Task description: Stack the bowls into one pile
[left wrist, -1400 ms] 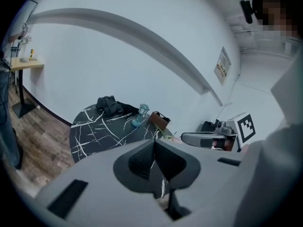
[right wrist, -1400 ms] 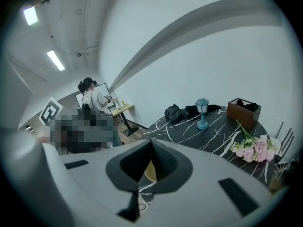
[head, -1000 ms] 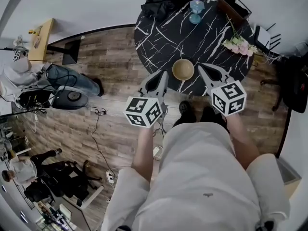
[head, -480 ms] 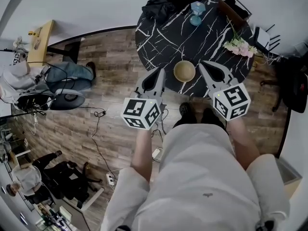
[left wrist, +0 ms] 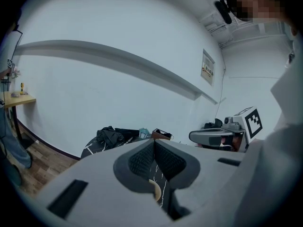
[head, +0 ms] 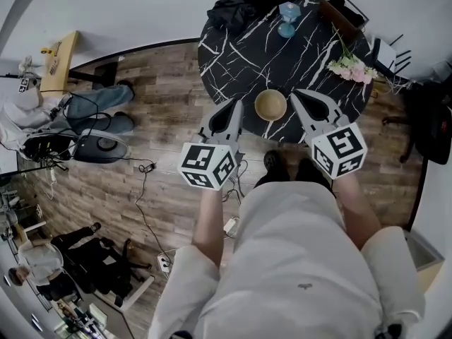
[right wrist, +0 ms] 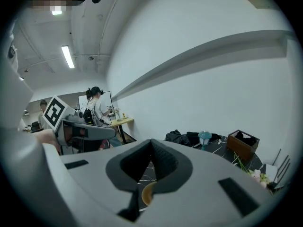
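You hold your left gripper (head: 234, 110) and your right gripper (head: 301, 97) out ahead of your waist, side by side and apart, their tips angled slightly toward each other. Both pairs of jaws are pressed together with nothing between them. Your left forearm (head: 207, 221) and right forearm (head: 353, 207) reach forward.

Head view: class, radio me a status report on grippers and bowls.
Left gripper shut, empty; right gripper shut, empty. One tan bowl shows on table, between both, untouched. Nothing blocking it.
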`<state>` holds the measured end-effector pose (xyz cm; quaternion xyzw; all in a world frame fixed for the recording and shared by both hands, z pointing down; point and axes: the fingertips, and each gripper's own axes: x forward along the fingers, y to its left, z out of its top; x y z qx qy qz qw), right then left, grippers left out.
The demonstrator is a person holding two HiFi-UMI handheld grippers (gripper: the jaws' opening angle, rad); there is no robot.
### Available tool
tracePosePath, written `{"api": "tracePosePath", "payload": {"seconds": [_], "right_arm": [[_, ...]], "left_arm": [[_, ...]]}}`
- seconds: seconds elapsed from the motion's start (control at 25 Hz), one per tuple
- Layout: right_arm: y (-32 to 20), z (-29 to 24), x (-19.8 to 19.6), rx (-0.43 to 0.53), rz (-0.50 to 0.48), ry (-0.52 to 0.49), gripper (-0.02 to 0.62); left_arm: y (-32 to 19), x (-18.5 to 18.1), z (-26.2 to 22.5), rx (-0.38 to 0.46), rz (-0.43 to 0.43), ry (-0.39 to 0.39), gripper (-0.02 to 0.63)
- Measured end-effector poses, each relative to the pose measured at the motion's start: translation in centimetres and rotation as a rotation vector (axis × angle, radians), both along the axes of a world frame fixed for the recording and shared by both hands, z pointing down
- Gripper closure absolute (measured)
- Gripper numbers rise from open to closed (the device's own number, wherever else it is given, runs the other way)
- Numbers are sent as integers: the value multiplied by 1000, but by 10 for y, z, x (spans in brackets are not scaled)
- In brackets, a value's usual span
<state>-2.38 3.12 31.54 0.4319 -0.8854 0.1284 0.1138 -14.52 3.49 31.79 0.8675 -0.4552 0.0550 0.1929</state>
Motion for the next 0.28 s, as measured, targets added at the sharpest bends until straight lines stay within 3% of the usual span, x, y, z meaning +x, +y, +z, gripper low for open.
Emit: {"api": "tracePosePath", "payload": {"seconds": [0.28], "right_arm": [[2, 1, 1, 3, 1, 2, 592]], "left_arm": [[2, 4, 1, 0, 10, -5, 600]]}}
